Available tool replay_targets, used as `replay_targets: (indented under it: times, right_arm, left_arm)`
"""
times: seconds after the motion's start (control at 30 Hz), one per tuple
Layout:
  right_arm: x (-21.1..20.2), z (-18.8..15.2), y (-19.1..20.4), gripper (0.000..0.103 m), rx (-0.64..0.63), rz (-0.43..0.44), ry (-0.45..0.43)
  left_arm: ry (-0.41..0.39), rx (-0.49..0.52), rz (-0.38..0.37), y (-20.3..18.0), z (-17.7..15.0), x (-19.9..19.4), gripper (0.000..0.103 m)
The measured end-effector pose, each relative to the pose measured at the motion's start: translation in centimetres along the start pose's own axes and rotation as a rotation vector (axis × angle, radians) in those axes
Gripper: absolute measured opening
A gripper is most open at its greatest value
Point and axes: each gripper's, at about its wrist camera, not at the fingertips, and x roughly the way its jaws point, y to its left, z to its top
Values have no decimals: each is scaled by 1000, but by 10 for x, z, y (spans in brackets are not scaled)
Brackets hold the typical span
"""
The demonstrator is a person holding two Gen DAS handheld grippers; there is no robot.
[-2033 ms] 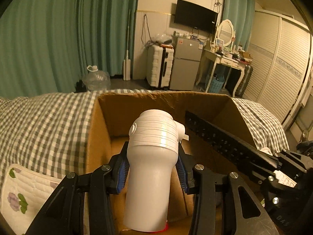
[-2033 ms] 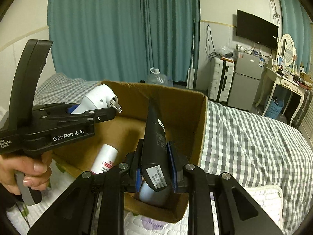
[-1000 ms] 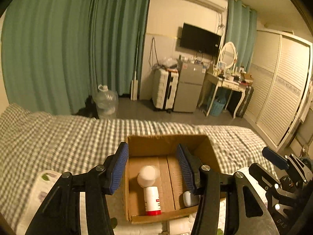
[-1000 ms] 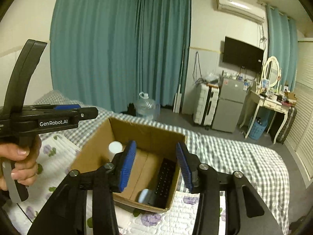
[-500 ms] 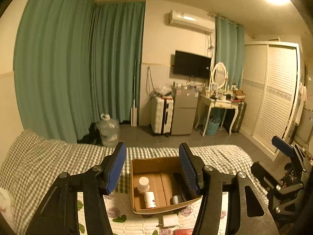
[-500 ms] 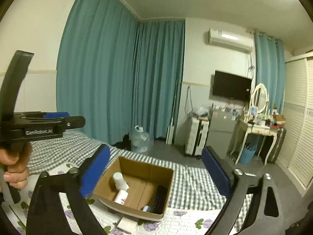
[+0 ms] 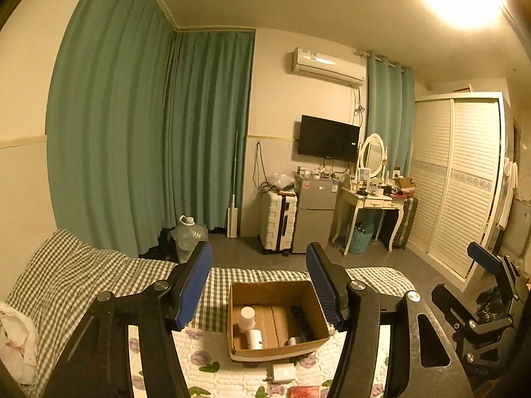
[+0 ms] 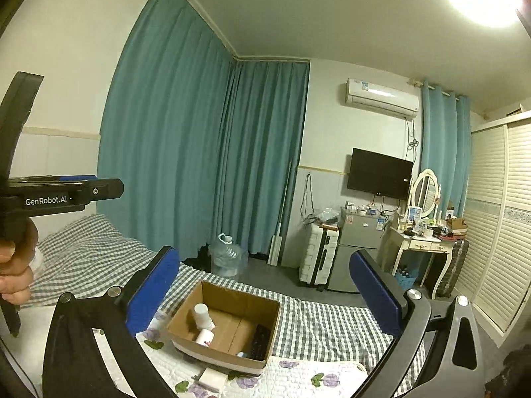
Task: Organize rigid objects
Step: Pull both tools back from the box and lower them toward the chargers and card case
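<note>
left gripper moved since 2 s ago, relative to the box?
Yes. The left gripper has backed up and away from the cardboard box, now small between its empty jaws, which have just been opening; the white bottle lies inside.

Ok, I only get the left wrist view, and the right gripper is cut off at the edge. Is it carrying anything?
Observer: No. The right gripper is wide open with nothing between its pads; its jaws have just been opening.
Operator: What is holding the left one?
Observer: A hand is wrapped around the handle of the left gripper, whose jaws have also just been opening, with nothing between them.
Operator: Any marking on it?
Observer: White lettering runs along its side.
</note>
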Motion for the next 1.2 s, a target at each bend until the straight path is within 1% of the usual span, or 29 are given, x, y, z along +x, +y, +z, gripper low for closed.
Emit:
replay_targets:
  times: [0.17,0.33,0.5,0.7,0.93,1.1,1.2]
  right_arm:
    - [-20,-8,11,103,-12,10,1]
    - [-22,-27,15,103,-19,10,32]
    - [-12,-52,15,103,-19,13,88]
    - [8,-88,14,103,-5,13,172]
    - [39,-138,5,103,17,13,295]
    - [66,-179,-2,103,54,15,391]
    - [81,-202,-7,103,71,12,448]
  left_arm:
    - [18,8,-17,-4,-18,-11,62]
    - [63,-19,-46,-5,-40,-6,62]
    - [122,-41,-50,-5,-66,9,62]
    - [187,-13,-24,-10,-97,35,62]
    - [328,-30,-24,-15,-146,84,62]
    - [429,-35,-28,-24,-179,119,62]
    - [506,-27,-31,-33,-205,142,62]
